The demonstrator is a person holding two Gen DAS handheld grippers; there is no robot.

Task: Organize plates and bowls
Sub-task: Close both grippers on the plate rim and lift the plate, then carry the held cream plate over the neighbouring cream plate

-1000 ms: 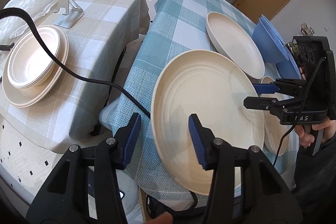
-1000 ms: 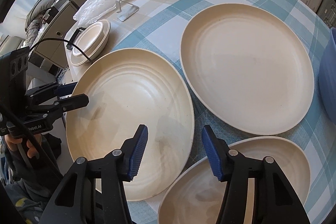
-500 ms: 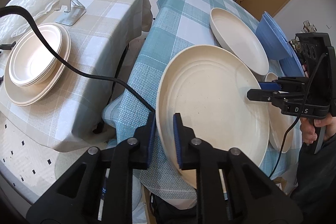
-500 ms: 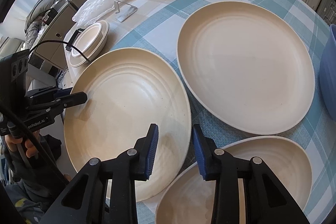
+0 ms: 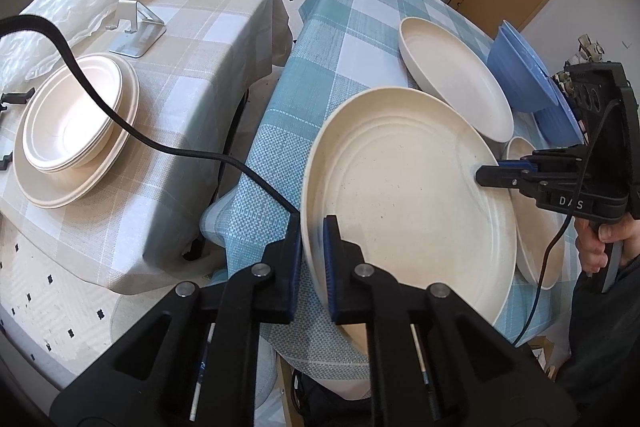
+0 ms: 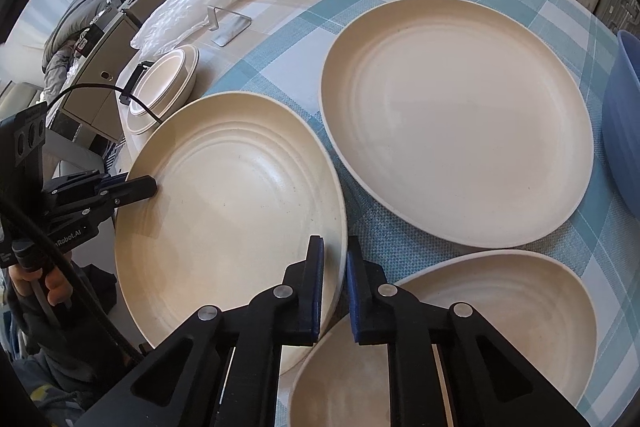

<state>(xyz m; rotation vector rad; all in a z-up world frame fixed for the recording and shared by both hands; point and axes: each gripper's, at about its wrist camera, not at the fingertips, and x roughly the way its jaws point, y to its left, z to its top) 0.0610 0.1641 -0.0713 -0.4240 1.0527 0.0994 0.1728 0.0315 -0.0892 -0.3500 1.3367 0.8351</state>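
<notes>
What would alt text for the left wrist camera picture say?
Two handheld grippers, the left gripper and right gripper, clamp opposite rims of a large cream plate on a blue checked tablecloth. Stacked cream dishes sit on a beige table.

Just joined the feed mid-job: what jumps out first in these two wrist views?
A large cream plate at the near edge of the blue checked table is pinched on opposite rims by the left gripper and the right gripper. Two more cream plates and a blue bowl crowd behind it. On the beige table to the left sits a neat stack of plates.
</notes>
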